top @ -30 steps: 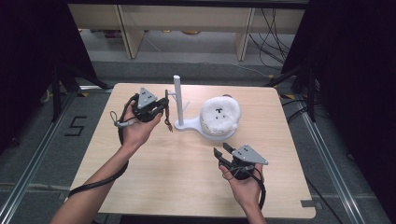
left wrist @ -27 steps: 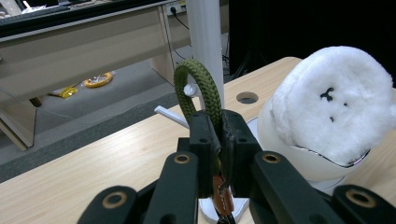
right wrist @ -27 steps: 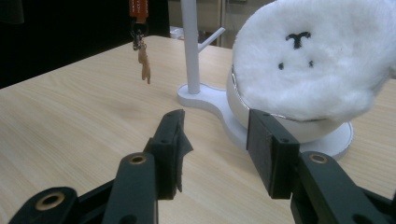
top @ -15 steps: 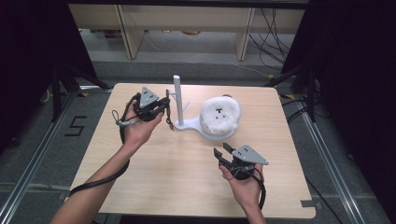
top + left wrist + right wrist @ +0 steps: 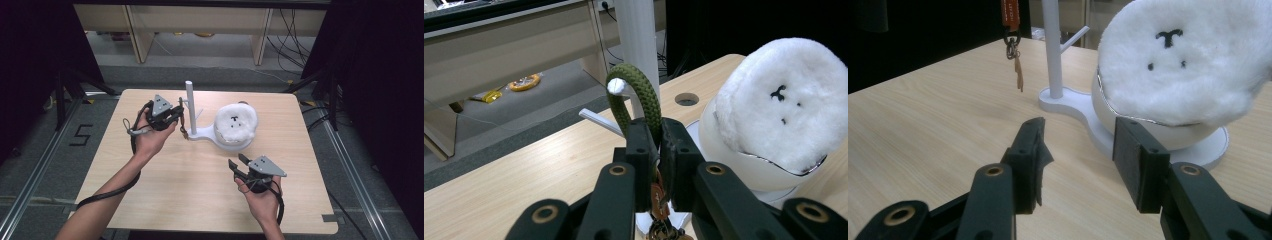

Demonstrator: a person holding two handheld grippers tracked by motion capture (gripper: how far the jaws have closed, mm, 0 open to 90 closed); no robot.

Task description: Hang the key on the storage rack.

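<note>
A white stand with an upright pole [image 5: 190,106] and a round dish base stands at the middle of the table. A white fluffy ball [image 5: 235,122] with a small black face rests in the dish. My left gripper [image 5: 176,119], just left of the pole, is shut on a green cord loop [image 5: 636,92]. An orange tag and metal rings [image 5: 1011,31] hang below it. The loop's top lies against the pole [image 5: 636,45], and a white tip shows inside the loop. My right gripper [image 5: 237,166] is open near the front right, aimed at the fluffy ball [image 5: 1188,60], with nothing between its jaws.
The stand has a thin side peg [image 5: 599,121] low on the pole. A round hole [image 5: 686,98] is cut in the wooden table [image 5: 165,190] behind the stand. Past the far edge are low shelves [image 5: 200,22], cables and a yellow roll [image 5: 524,82] on the floor.
</note>
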